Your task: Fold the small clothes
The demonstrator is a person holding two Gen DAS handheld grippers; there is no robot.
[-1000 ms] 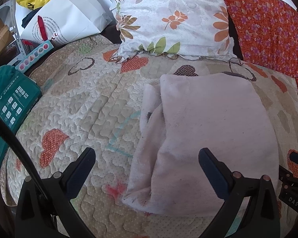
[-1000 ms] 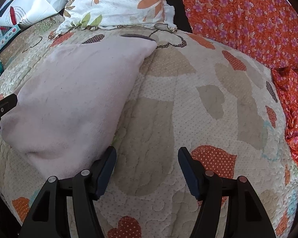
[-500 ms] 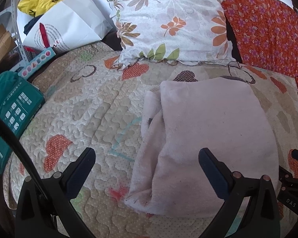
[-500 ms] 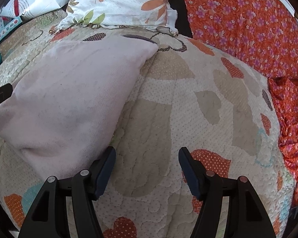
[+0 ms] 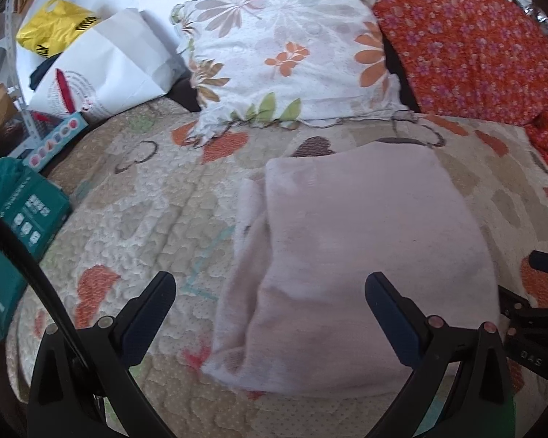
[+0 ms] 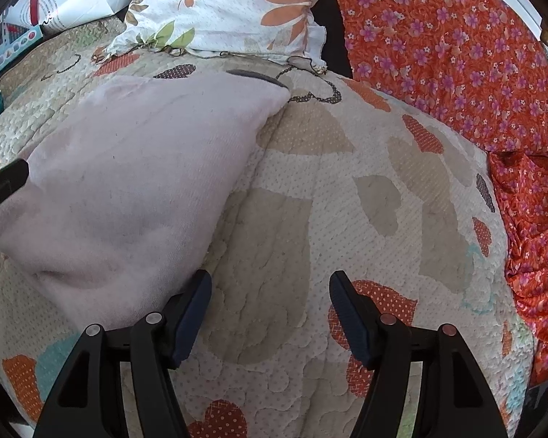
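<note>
1. Quilted bedspread (image 5: 135,219) with heart patches is seen covering the bed; a floral pillow (image 5: 292,54) and an orange flowered cushion (image 6: 456,54) are propped at the far edge.
2. Pale pink garment (image 5: 365,255) is laid folded near the middle of the bedspread, with a looser layer sticking out along its left side.
3. Left tongs (image 5: 270,292) are held apart, empty, above the garment's near edge.
4. Right tongs (image 6: 270,292) are spread too, nothing gripped, just beside the garment's right edge.
5. Fabric is judged soft, light and limp; corners or the near hem are best pinched, both layers together.
</note>
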